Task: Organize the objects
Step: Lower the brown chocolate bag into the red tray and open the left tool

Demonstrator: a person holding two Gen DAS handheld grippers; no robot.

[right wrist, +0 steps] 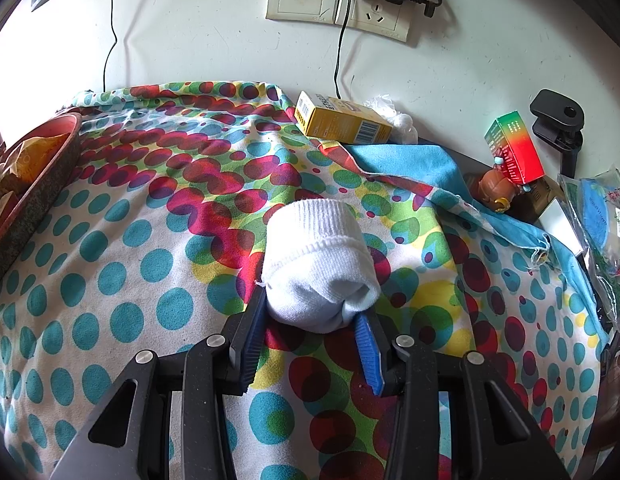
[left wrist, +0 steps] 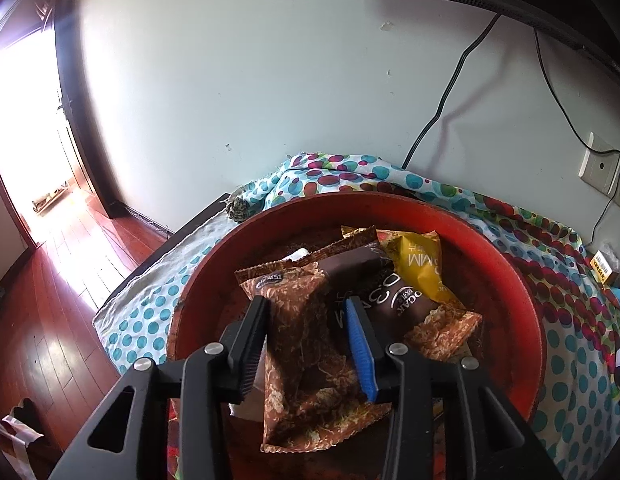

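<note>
Left gripper (left wrist: 306,312) open over brown packet (left wrist: 306,364) in red bowl (left wrist: 505,280), right gripper (right wrist: 313,310) right of bowl clamps sock (right wrist: 321,264).

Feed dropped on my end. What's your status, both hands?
Left gripper over red basin, fingers astride brown snack packet, grip unclear. Right gripper shut on white sock roll above dotted cloth. Nothing blocking.

Left gripper (left wrist: 308,312): black two-finger gripper, pitched downward, jaws parted, straddling a brown snack packet.
Right gripper (right wrist: 311,312): same build, pitched downward, jaws clamping a rolled white sock.
</note>
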